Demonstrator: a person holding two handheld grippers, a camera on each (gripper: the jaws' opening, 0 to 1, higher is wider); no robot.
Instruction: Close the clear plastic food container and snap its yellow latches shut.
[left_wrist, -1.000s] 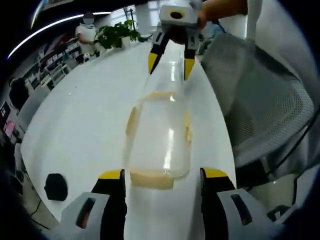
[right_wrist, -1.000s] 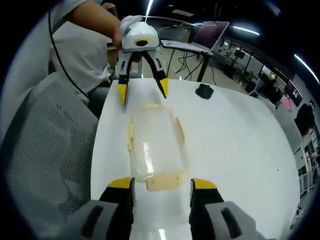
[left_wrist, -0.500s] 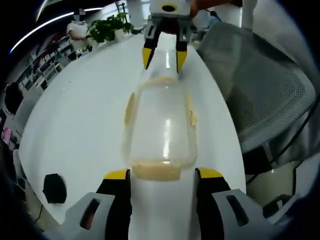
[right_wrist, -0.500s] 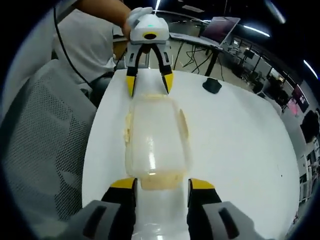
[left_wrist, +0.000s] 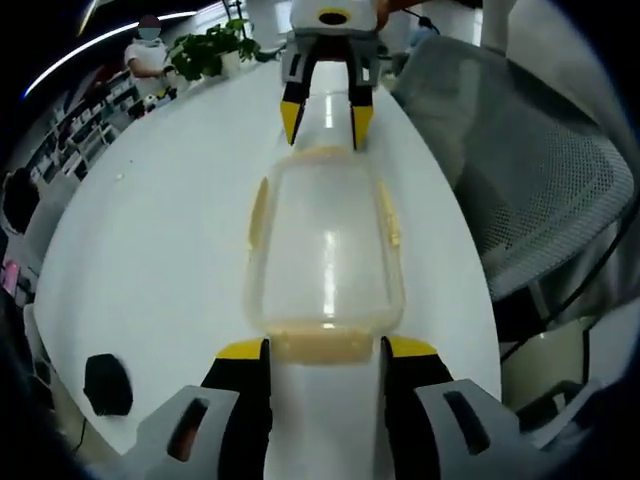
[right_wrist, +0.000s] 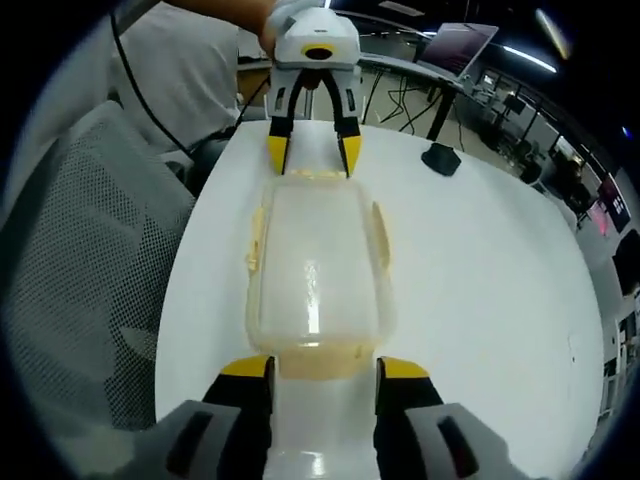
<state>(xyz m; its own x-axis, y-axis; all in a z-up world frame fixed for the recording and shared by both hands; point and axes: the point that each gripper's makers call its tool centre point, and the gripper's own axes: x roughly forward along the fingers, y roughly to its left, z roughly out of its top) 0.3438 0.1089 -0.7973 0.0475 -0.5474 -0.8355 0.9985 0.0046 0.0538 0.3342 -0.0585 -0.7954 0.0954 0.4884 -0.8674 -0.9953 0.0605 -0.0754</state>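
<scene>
I have the clear rectangular plastic food container (left_wrist: 325, 255) lying lengthwise on the white round-edged table (left_wrist: 150, 240), its lid already down, and I set one tool at each short end so the two end latches can be pressed toward each other without the box sliding. In the left gripper view my left gripper (left_wrist: 325, 350) stands at 6 o'clock with its yellow-tipped jaws apart, straddling the near pale yellow end latch (left_wrist: 322, 345); whether the tips touch it I cannot tell. The right gripper (left_wrist: 326, 112) comes in at 12 o'clock, jaws likewise spread around the far end. The right gripper view mirrors this, its own jaws flanking the latch at 6 o'clock. The yellow side latches (left_wrist: 258, 212) at 9 and 3 o'clock seem to lie flat against the walls (hard to judge whether snapped). A grey mesh office chair (left_wrist: 520, 190) sits at 3 o'clock beside the table, and a small black puck-shaped object (left_wrist: 106, 383) rests at 8 o'clock, well apart from the work.
</scene>
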